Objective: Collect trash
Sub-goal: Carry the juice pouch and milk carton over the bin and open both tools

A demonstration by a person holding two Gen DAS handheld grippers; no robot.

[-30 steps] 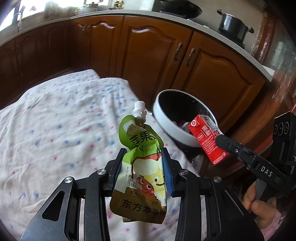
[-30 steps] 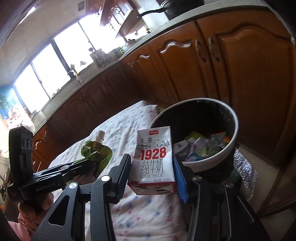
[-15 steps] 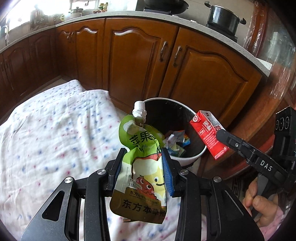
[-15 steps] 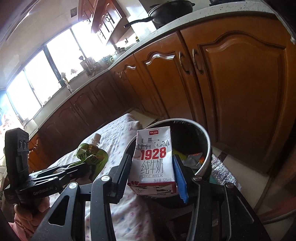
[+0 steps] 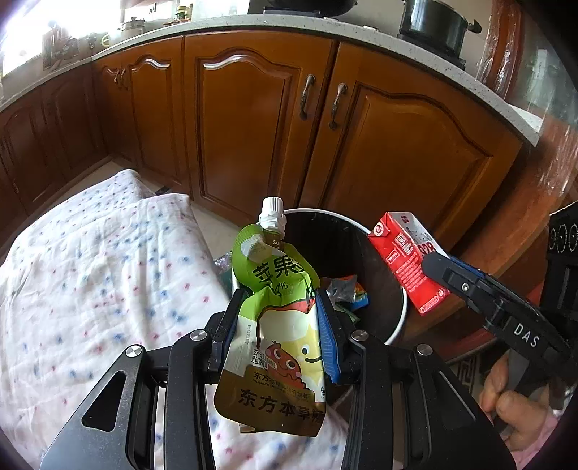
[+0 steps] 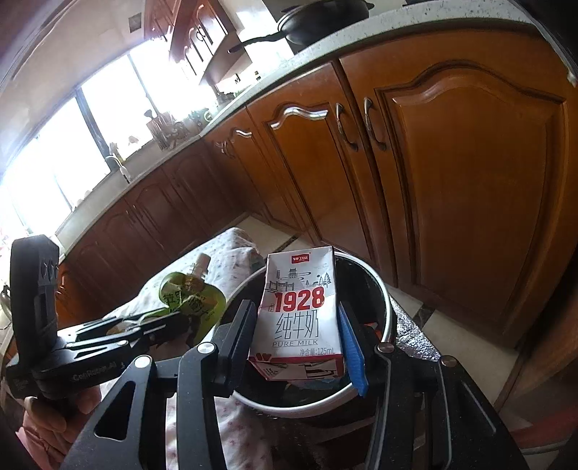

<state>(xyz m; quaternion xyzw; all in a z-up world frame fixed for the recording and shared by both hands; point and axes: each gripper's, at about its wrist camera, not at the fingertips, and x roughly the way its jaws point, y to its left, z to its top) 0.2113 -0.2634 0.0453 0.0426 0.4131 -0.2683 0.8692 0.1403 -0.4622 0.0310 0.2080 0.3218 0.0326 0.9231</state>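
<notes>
A green juice pouch [image 5: 280, 325] with a white cap hangs upright in my left gripper [image 5: 278, 303], which is shut on it just above the near rim of a round white-rimmed trash bin [image 5: 399, 321]. My right gripper [image 6: 296, 318] is shut on a small white and red milk carton [image 6: 298, 318], held upright over the bin [image 6: 383, 300]. In the left wrist view the carton [image 5: 408, 260] hovers above the bin's right rim. The right wrist view shows the pouch [image 6: 191, 300] at the left. Wrappers [image 5: 346, 293] lie inside the bin.
A bed or table under a white dotted cloth [image 5: 94, 285] fills the left. Brown wooden cabinets [image 5: 361, 126] stand close behind the bin, with a pot [image 5: 433, 21] and a pan [image 6: 318, 18] on the counter. Crumpled foil [image 6: 415, 332] lies by the bin. A hand [image 5: 513, 405] grips the right handle.
Both grippers have moved away from the cloth toward the bin with their loads. The bin has come nearer and now lies right under the pouch and the carton. Neither grip has changed.
</notes>
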